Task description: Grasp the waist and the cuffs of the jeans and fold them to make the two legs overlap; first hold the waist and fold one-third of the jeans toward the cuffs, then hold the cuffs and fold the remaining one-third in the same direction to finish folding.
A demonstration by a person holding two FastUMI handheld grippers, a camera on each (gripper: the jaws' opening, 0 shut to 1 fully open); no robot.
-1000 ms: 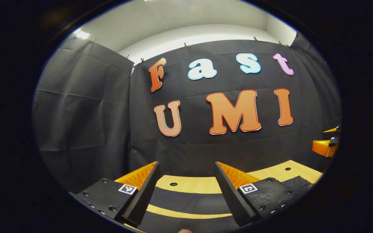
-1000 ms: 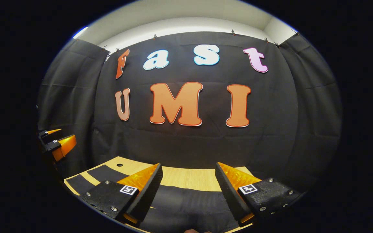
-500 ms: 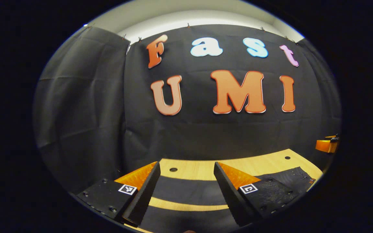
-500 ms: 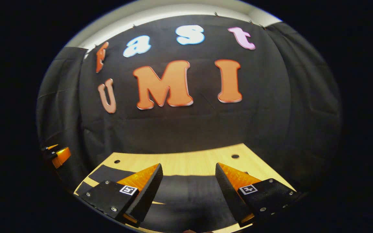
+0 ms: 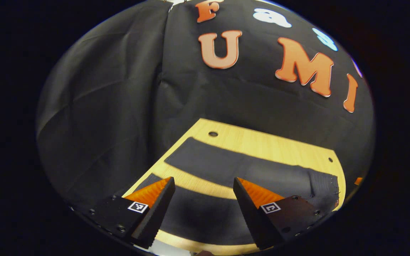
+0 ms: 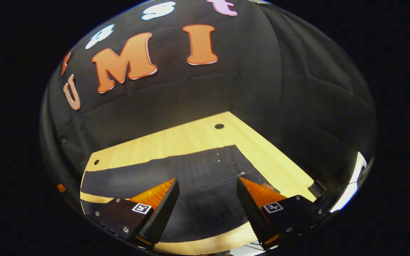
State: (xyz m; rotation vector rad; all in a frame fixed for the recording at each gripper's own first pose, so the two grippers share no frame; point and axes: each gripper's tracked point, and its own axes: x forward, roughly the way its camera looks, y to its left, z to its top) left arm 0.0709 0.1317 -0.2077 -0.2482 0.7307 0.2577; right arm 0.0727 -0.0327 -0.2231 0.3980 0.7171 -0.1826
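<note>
Below left gripper (open): jeans.

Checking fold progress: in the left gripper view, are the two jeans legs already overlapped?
No: the jeans lie flat with a strip of bare table showing between the two legs.

Wood table w/ holes in top — black cloth wall behind.

Black cloth hangs creased around the booth on the far side and both flanks, reaching down behind the desk. The desk is pale wood with a fine straight grain and small round holes near its far corners. A strip of white surface shows past its right edge.
</note>
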